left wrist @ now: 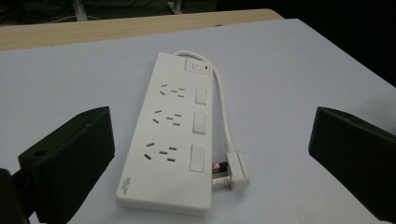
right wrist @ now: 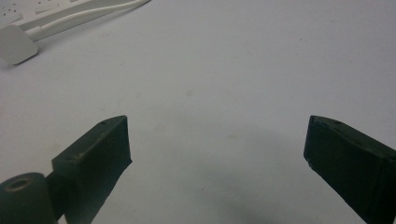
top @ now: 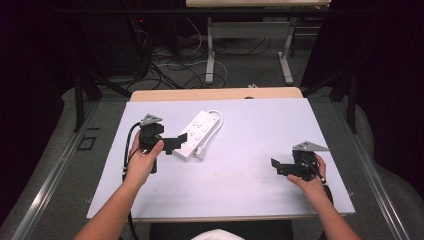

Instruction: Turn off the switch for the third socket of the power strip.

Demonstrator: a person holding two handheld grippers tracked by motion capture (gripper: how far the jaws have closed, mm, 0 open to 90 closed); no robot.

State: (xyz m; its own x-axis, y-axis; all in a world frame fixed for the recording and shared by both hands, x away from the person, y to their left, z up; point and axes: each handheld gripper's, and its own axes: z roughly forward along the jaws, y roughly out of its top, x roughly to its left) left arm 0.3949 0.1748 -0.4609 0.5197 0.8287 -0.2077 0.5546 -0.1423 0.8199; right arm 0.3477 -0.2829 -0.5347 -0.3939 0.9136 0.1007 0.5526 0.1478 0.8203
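Forearms enter from the bottom of the high view, each hand holding a gripper over the white-covered worktop (top: 240, 170).

Left gripper (top: 172, 144): left of centre, jaws spread wide, nothing between them, pointing at the power strip (top: 197, 132) just beside it. In the left gripper view the jaws frame the strip (left wrist: 175, 135) without touching it.

Power strip: white, three socket groups, each with a rocker switch beside it, master switch with a small red light at the far end. Lies flat, left of the worktop's middle. Its cord (left wrist: 223, 112) loops from the far end along one side; the plug (left wrist: 233, 170) rests on the cover against the near end.

Right gripper (top: 280, 167): near the right front edge, well apart from the strip, jaws wide, empty. Right gripper view: bare cover below, plug (right wrist: 16, 44) at upper left.
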